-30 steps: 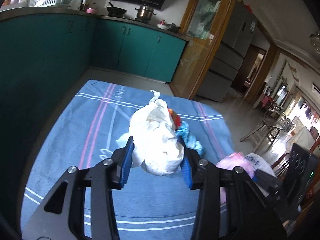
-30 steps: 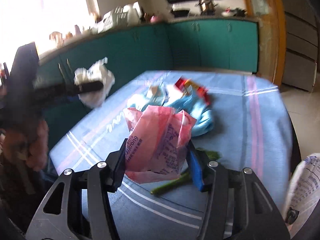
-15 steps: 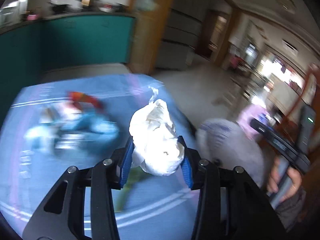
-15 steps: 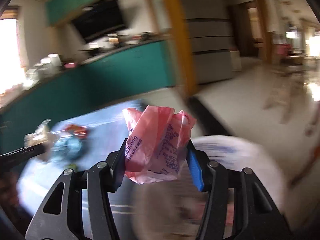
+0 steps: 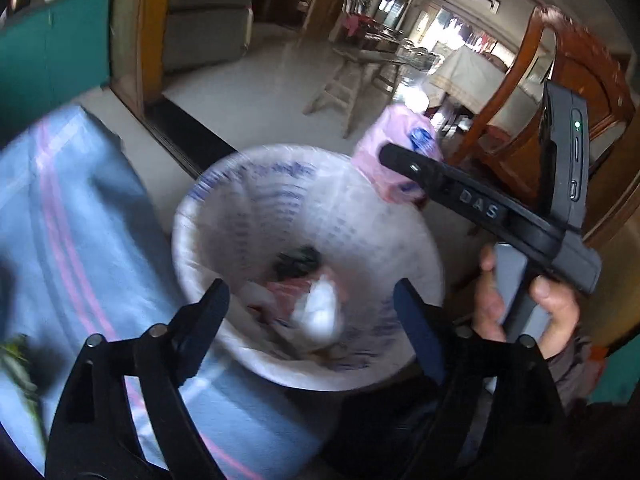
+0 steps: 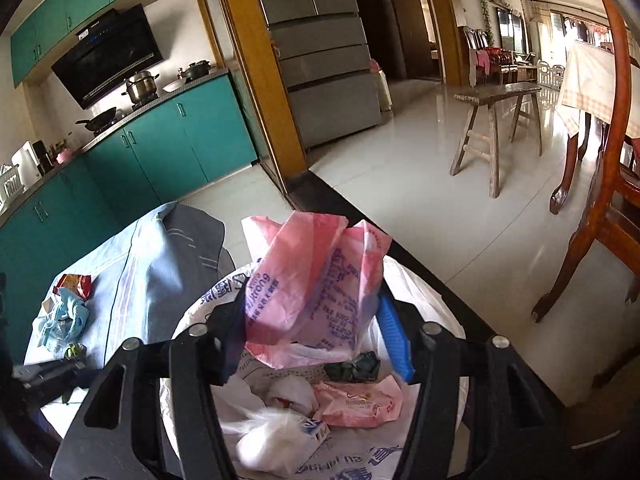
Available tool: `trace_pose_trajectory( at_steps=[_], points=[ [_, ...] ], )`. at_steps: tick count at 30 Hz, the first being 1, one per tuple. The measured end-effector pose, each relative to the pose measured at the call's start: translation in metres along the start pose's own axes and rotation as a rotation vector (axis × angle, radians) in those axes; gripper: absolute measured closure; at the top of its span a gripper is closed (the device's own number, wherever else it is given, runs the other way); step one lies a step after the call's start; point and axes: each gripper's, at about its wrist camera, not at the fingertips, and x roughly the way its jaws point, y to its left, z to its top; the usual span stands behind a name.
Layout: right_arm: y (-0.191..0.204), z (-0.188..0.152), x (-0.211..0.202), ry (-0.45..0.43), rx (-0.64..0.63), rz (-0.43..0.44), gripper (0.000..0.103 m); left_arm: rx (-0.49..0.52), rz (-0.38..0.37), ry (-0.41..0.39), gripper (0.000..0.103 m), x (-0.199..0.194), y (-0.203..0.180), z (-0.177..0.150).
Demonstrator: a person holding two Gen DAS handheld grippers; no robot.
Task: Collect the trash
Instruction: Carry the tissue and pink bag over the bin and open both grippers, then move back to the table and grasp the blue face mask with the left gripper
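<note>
Though blur smears the bin [image 5: 208, 216], left tongs [image 5: 312, 300] gape; right tongs [image 6: 316, 332] pinch pink bag [image 6: 312, 280].

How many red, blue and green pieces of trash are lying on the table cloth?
Red packet: 1
Blue plastic bag: 1
Green vegetable scraps: 1 clump
Total: 3

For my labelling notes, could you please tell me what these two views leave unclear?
- Left wrist view: motion blur smears the trash bin contents.
- Right wrist view: the pink bag hides the right gripper pads.
- Right wrist view: bin bottom cut off by frame edge.
</note>
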Motion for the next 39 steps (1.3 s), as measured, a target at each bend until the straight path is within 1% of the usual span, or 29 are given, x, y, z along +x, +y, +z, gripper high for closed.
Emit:
trace_pose_trajectory(
  at_steps=[1, 2, 4, 5, 7, 9, 12, 13, 15, 17, 18, 19, 21, 23, 24, 25, 27, 28, 29, 30, 31, 32, 34, 35, 36, 37, 39],
  points=[
    [-0.005, -0.001, -0.002, 0.0, -0.002, 0.003, 0.039, 0.008, 0.036, -0.024, 0.014, -0.005, 0.001, -0.001],
    [-0.004, -0.001, -0.002, 0.0, -0.004, 0.004, 0.038, 0.017, 0.112, -0.068, 0.013, -0.015, 0.008, 0.0],
    [-0.002, 0.0, -0.004, -0.004, 0.005, 0.017, 0.033, 0.024, 0.207, -0.114, 0.012, -0.027, 0.019, 0.0],
    [0.0, 0.001, -0.006, -0.005, 0.01, 0.029, 0.033, 0.022, 0.261, -0.132, 0.012, -0.034, 0.028, 0.002],
    [0.005, 0.0, -0.007, -0.009, 0.014, 0.051, 0.031, 0.006, 0.334, -0.147, 0.012, -0.046, 0.044, 0.002],
    [0.011, 0.0, -0.007, -0.011, 0.005, 0.065, 0.03, -0.021, 0.423, -0.172, 0.012, -0.063, 0.069, 0.002],
    [0.033, -0.002, -0.003, -0.014, -0.033, 0.097, 0.03, -0.069, 0.528, -0.213, 0.01, -0.093, 0.104, -0.003],
    [0.045, -0.003, -0.001, -0.012, -0.055, 0.118, 0.029, -0.092, 0.561, -0.227, 0.009, -0.104, 0.119, -0.005],
    [0.068, -0.003, 0.004, 0.002, -0.093, 0.153, 0.028, -0.141, 0.681, -0.264, 0.009, -0.124, 0.149, -0.01],
    [0.097, -0.004, 0.012, 0.033, -0.145, 0.197, 0.028, -0.183, 0.797, -0.285, 0.009, -0.143, 0.176, -0.018],
    [0.117, -0.005, 0.017, 0.057, -0.179, 0.228, 0.028, -0.205, 0.835, -0.292, 0.009, -0.151, 0.189, -0.022],
    [0.135, -0.007, 0.021, 0.085, -0.211, 0.26, 0.028, -0.226, 0.865, -0.298, 0.009, -0.159, 0.202, -0.026],
    [0.178, -0.014, 0.033, 0.172, -0.283, 0.356, 0.028, -0.256, 0.934, -0.297, 0.008, -0.173, 0.228, -0.037],
    [0.221, -0.024, 0.046, 0.265, -0.339, 0.438, 0.028, -0.287, 0.97, -0.273, 0.008, -0.177, 0.245, -0.048],
    [0.236, -0.031, 0.051, 0.304, -0.354, 0.459, 0.028, -0.317, 0.967, -0.254, 0.008, -0.176, 0.257, -0.051],
    [0.254, -0.04, 0.057, 0.348, -0.366, 0.485, 0.028, -0.352, 0.947, -0.236, 0.008, -0.18, 0.267, -0.057],
    [0.269, -0.053, 0.059, 0.374, -0.386, 0.5, 0.028, -0.44, 0.873, -0.198, 0.008, -0.179, 0.29, -0.067],
    [0.277, -0.062, 0.061, 0.375, -0.409, 0.485, 0.028, -0.478, 0.83, -0.189, 0.008, -0.178, 0.297, -0.071],
    [0.283, -0.07, 0.062, 0.373, -0.44, 0.47, 0.028, -0.512, 0.771, -0.179, 0.008, -0.174, 0.304, -0.076],
    [0.289, -0.076, 0.062, 0.369, -0.476, 0.468, 0.031, -0.531, 0.726, -0.171, 0.008, -0.173, 0.309, -0.078],
    [0.295, -0.083, 0.063, 0.364, -0.515, 0.473, 0.038, -0.544, 0.7, -0.166, 0.008, -0.171, 0.311, -0.08],
    [0.297, -0.087, 0.063, 0.363, -0.533, 0.474, 0.042, -0.553, 0.686, -0.162, 0.008, -0.171, 0.312, -0.082],
    [0.301, -0.093, 0.067, 0.372, -0.545, 0.472, 0.057, -0.573, 0.65, -0.152, 0.008, -0.167, 0.312, -0.086],
    [0.303, -0.094, 0.067, 0.364, -0.547, 0.473, 0.061, -0.584, 0.624, -0.149, 0.008, -0.162, 0.311, -0.087],
    [0.303, -0.094, 0.068, 0.36, -0.552, 0.475, 0.073, -0.593, 0.603, -0.144, 0.008, -0.157, 0.31, -0.087],
    [0.304, -0.094, 0.068, 0.368, -0.552, 0.483, 0.076, -0.597, 0.593, -0.139, 0.008, -0.152, 0.308, -0.089],
    [0.304, -0.093, 0.068, 0.359, -0.538, 0.49, 0.078, -0.594, 0.582, -0.125, 0.008, -0.146, 0.305, -0.089]
  ],
)
